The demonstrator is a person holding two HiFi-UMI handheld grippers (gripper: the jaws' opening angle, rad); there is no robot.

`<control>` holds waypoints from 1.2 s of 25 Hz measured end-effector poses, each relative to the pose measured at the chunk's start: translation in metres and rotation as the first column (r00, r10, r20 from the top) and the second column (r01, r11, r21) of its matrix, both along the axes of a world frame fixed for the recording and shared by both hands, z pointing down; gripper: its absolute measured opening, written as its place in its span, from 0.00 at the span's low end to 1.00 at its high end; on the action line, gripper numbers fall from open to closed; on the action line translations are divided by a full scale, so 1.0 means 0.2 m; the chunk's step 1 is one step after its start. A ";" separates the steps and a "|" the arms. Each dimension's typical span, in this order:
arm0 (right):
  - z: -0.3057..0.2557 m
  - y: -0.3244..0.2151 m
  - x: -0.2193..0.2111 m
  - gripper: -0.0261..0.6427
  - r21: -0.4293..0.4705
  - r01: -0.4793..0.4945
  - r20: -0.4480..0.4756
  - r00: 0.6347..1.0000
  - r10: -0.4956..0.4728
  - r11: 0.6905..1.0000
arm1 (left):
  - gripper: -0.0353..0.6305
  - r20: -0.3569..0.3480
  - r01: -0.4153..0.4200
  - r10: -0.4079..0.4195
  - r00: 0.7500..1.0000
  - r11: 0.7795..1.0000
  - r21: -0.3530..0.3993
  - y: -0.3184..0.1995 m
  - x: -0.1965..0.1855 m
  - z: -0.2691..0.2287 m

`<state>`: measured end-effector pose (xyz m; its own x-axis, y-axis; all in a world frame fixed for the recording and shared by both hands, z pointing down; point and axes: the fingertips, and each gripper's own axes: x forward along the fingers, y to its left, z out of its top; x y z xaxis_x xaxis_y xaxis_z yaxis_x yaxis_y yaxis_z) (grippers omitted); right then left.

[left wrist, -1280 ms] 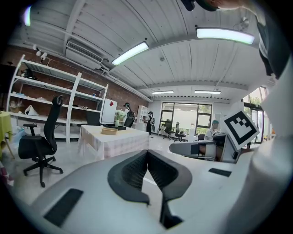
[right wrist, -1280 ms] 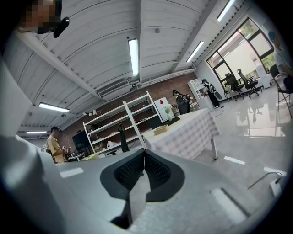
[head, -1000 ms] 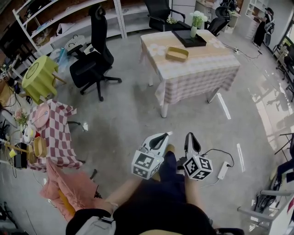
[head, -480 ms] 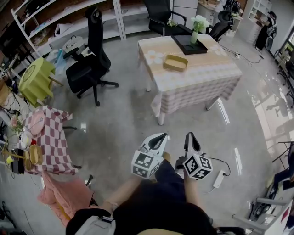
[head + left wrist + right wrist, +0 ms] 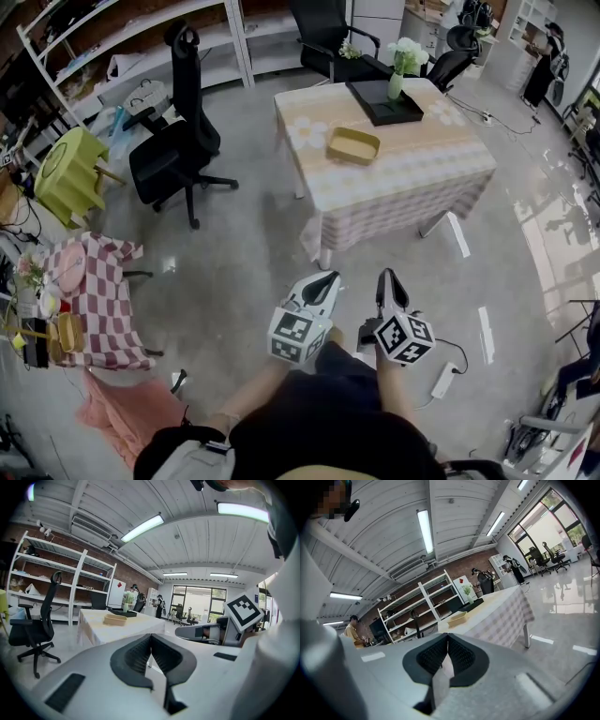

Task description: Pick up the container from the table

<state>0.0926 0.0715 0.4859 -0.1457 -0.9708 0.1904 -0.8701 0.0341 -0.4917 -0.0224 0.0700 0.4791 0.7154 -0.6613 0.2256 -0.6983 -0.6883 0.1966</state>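
The container is a shallow tan tray lying on the table with the pale checked cloth, far ahead of me across the floor. Both grippers are held side by side low in the head view, well short of the table and pointing toward it. My left gripper is shut with nothing between its pads. My right gripper is shut and empty as well. The left gripper view shows the container beyond the closed jaws. In the right gripper view the container sits on the table past the closed tips.
A black tray and a vase of flowers stand at the table's far end. A black office chair is left of the table, shelving behind it. A small red-checked table and a green stool are at left. A power strip lies on the floor.
The table and container have come lower and nearer in the head view as I walk toward them. Both grippers keep their place in the view and stay shut.
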 end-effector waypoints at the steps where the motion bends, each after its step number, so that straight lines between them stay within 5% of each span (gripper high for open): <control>1: 0.00 -0.03 0.01 0.05 -0.003 -0.001 0.003 1.000 0.001 1.000 | 0.07 -0.001 0.003 -0.003 1.000 1.000 0.001 -0.03 0.01 0.00; 30: 0.08 -0.56 0.33 0.05 -0.009 0.052 0.039 0.998 -0.051 0.999 | 0.07 -0.017 0.104 -0.104 0.994 0.994 -0.018 -0.53 0.25 0.09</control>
